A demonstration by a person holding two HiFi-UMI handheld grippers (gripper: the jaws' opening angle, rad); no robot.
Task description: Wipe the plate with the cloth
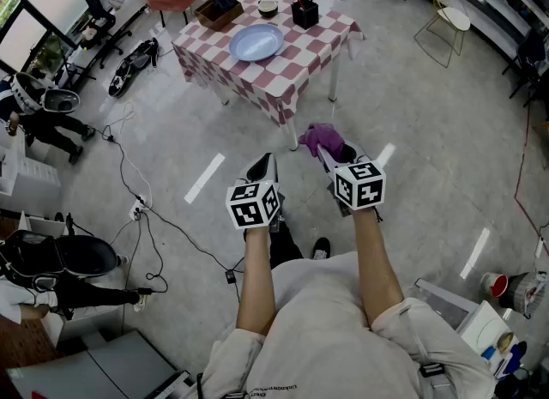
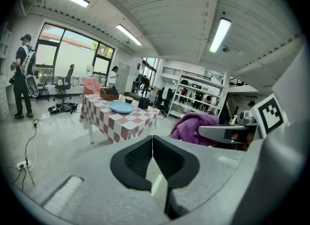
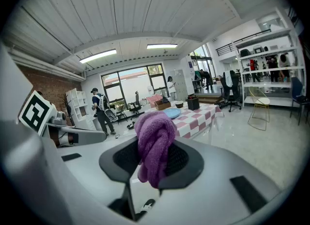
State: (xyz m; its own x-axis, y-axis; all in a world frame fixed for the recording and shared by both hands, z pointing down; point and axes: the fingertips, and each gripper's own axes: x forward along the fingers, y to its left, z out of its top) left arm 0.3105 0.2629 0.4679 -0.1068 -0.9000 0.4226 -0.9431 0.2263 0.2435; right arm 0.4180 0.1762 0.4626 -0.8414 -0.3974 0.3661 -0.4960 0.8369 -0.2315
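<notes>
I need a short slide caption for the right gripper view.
Right gripper clamps a purple cloth, blue plate ahead on checkered table.

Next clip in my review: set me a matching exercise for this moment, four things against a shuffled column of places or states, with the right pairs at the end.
Things
1. purple cloth
2. blue plate
3. left gripper
4. black box

Places or states
A. shut, nothing between the jaws
B. flat near the middle of the checked table
C. clamped in the right gripper
D. upright near the table's far edge, beyond the plate

Pairs: 1-C, 2-B, 3-A, 4-D
</notes>
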